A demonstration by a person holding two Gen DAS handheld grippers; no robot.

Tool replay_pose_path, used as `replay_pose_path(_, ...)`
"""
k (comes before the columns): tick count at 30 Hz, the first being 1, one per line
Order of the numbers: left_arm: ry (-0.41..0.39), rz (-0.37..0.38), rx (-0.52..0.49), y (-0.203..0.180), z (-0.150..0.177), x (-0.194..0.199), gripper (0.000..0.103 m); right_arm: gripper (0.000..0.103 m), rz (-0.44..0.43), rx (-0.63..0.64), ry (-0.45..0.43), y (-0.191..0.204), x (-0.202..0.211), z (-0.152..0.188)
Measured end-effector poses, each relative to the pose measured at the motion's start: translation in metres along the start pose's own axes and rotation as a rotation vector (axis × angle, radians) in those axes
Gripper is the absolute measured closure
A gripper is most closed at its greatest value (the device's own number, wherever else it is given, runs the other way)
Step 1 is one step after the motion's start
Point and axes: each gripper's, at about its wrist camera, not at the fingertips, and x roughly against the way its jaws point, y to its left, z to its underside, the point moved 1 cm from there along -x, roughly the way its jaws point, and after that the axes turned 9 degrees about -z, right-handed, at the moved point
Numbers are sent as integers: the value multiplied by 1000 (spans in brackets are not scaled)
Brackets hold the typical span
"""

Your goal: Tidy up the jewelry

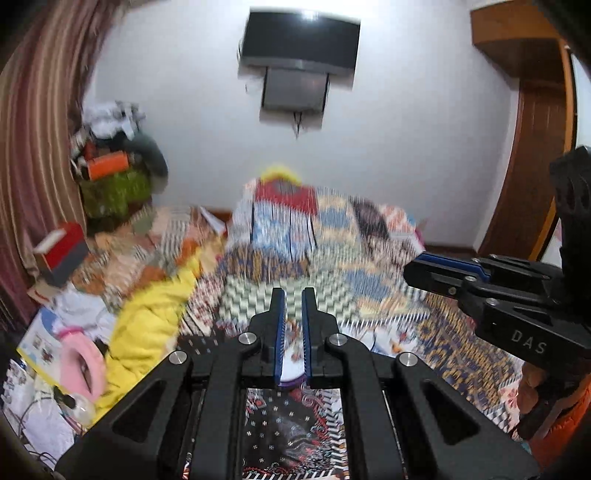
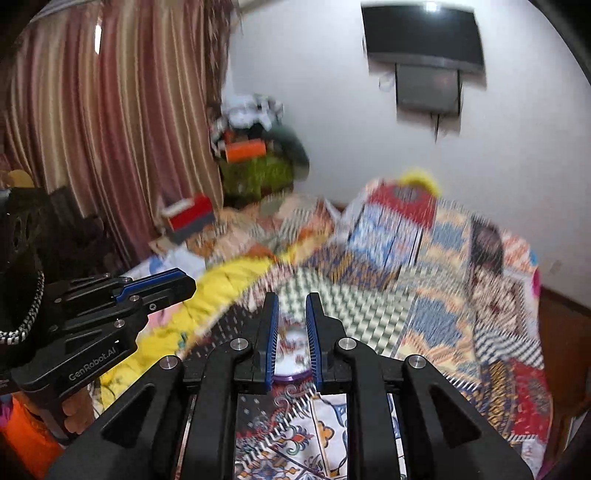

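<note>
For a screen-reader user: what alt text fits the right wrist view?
Motion-blurred view along the right claw, its blue-padded fingers slightly apart over a patchwork bedspread, a purple-rimmed round object low between them. The left claw enters from the left; a wall-mounted TV hangs above.

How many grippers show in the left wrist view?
2. The left gripper sits bottom centre, its fingers pointing up the patterned bedspread. The right gripper enters from the right edge, pointing left. No jewelry can be made out through the blur.
</note>
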Motion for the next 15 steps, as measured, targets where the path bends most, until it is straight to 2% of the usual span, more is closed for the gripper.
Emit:
replay_pose_path(4,-105,-12,3,-3,-8,47,98,90,16,37,-122,26,47,-8)
replay_pose_path(6,-169,-47,0,-5,-9,73,95,90,31,52,-168,37,62,-8)
replay_pose_path(9,-226,-60,13,-6,-9,98,91,90,48,65,-229,52,80,-7)
replay_pose_path(12,-274,-91,28,-3,-6,118,79,88,71,72,-271,61,93,-5)
replay_pose_path(14,-302,-97,52,1,-3,129,60,78,100,72,-300,68,100,-1)
replay_pose_path(15,-312,-96,65,3,-2,134,57,63,107,72,-310,70,104,1)
